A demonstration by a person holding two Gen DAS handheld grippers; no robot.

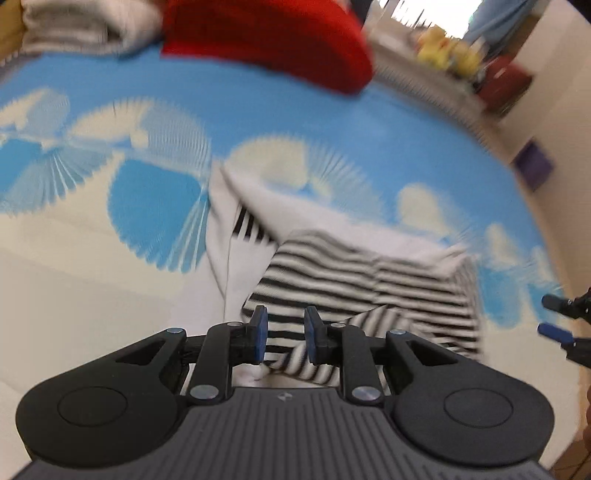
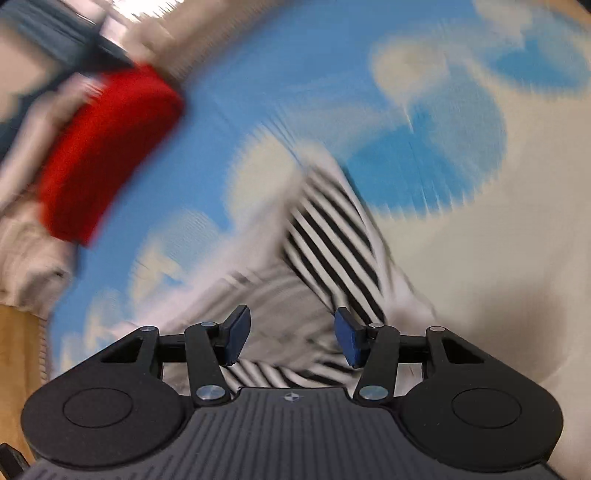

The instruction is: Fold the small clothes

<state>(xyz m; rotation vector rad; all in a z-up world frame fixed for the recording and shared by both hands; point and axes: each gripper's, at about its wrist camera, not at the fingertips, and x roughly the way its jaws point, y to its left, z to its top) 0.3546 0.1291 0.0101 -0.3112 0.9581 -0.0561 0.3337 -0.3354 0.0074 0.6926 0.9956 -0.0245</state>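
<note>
A small black-and-white striped garment [image 1: 369, 280] with white parts lies partly folded on the blue-and-white patterned cover [image 1: 110, 110]. My left gripper [image 1: 286, 334] hovers over its near edge, its blue pads a narrow gap apart; no cloth is pinched between them. In the right wrist view the same striped garment [image 2: 332, 229] lies under my right gripper [image 2: 291, 338], whose pads stand wide apart and hold nothing. The right gripper [image 1: 552, 315] also shows at the right edge of the left wrist view. Both views are blurred.
A folded red garment [image 1: 269, 37] [image 2: 107, 147] lies at the far side of the cover, next to a pile of grey-white folded clothes [image 1: 81, 26] [image 2: 26, 266]. Yellow items [image 1: 443, 51] and a purple thing [image 1: 533, 166] sit beyond the cover's right edge. Wooden floor [image 2: 18, 350] shows at the left.
</note>
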